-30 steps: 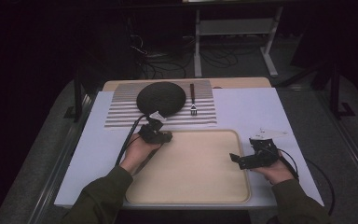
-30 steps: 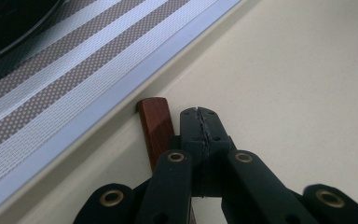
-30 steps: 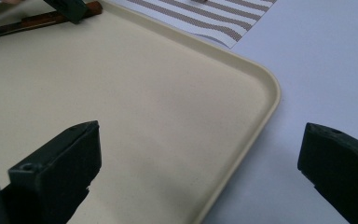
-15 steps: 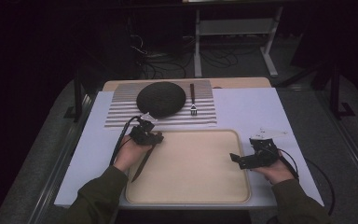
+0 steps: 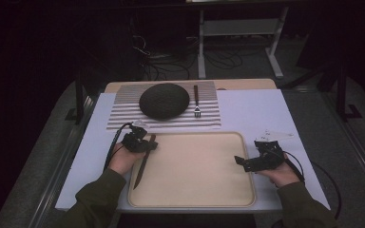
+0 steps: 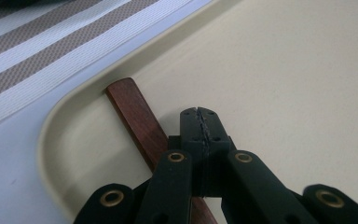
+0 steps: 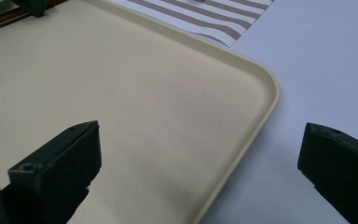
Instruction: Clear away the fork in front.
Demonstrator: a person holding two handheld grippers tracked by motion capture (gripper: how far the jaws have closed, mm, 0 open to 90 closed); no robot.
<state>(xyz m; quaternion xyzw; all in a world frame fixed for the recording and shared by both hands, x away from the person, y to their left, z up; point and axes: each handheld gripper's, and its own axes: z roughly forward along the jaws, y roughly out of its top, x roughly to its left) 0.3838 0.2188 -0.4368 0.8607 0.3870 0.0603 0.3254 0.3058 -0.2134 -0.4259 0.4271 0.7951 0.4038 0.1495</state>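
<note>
Left gripper (image 6: 200,122) sits with jaws fully together on nothing — the knife (image 6: 140,121) lies just beside it on the tray (image 5: 199,202), along the left rim. Right gripper (image 5: 247,163), jaws wide and holding nothing, rests at the tray's right edge. To finish the placing cleanly, the left gripper should lift straight off without nudging the handle. Knife: reddish-brown wooden handle toward the striped mat (image 5: 123,114), dark slim blade pointing at the person.
</note>
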